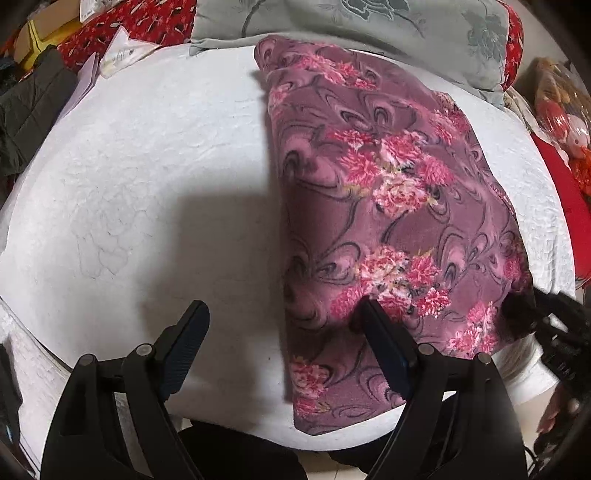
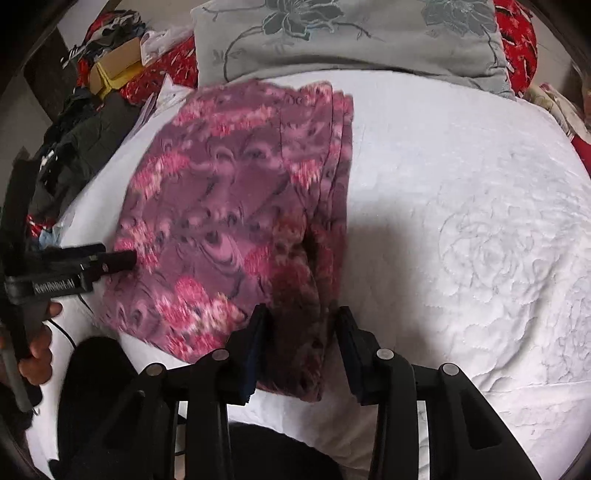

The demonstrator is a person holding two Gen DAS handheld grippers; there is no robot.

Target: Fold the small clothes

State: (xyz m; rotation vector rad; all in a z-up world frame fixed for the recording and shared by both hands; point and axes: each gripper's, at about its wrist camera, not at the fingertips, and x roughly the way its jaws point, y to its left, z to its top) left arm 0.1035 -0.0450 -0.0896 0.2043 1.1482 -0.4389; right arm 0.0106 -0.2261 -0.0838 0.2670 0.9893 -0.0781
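A purple fleece garment with pink flowers [image 1: 388, 192] lies folded on the white quilted bed [image 1: 147, 184]. My left gripper [image 1: 284, 317] is open over the garment's near left edge, its right finger on the cloth. It also shows at the left of the right wrist view [image 2: 122, 260], touching the garment's left edge. My right gripper [image 2: 301, 321] is open, its jaws straddling the stacked folded edge of the garment [image 2: 229, 192] at the near right side. In the left wrist view the right gripper [image 1: 524, 306] sits at the garment's near right corner.
A grey flowered pillow [image 1: 369, 26] lies at the far end. A red patterned cover [image 1: 147, 22], dark clothes [image 1: 29, 103] and a cardboard box [image 2: 118, 66] lie at the left. Red items [image 1: 561, 122] are at the right. The white bed [image 2: 461, 221] extends right of the garment.
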